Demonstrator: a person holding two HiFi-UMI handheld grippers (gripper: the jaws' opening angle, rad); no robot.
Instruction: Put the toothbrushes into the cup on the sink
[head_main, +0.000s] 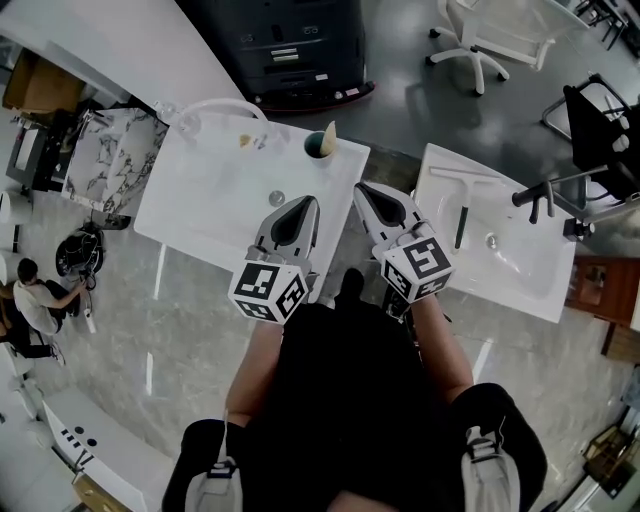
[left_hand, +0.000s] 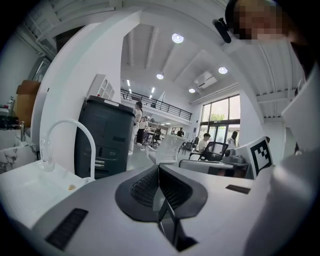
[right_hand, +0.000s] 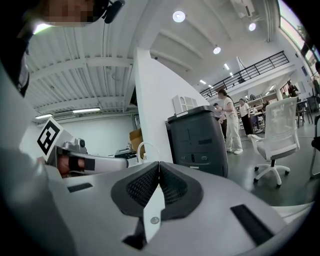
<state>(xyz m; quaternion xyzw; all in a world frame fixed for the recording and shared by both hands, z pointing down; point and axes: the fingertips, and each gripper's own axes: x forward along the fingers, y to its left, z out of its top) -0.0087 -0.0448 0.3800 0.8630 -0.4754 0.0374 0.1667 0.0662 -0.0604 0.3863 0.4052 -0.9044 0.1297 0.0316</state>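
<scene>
Cup (head_main: 318, 147): dark green, round, seen from above; it stands on the far right corner of the sink (head_main: 200, 200), upper middle of the head view.
Cream piece (head_main: 330, 132): pale, pointed, rising from the cup's rim and leaning right. It is too small to tell whether it is a toothbrush.
Yellow bit (head_main: 245, 142): small, lying on the sink's back edge, left of the cup and near the foot of the faucet (head_main: 215, 105).
Faucet: a thin white arch at the sink's upper left.
Left gripper (head_main: 306, 202): low over the sink's near right edge, well short of the cup. Its fingers (left_hand: 145, 187) are clenched tip to tip with nothing between them.
Right gripper (head_main: 363, 188): just right of the sink, beside the left one. Its fingers (right_hand: 175, 186) are also pressed together and hold nothing.
Markings: black-and-white square patterns on the left cube (head_main: 268, 290) and the right cube (head_main: 420, 262) — code patches, not words.
Second sink (head_main: 520, 270): white, at the right of the frame, with a dark tap.
Dark machine (head_main: 290, 45): grey-black, at the top of the frame beyond the cup.
</scene>
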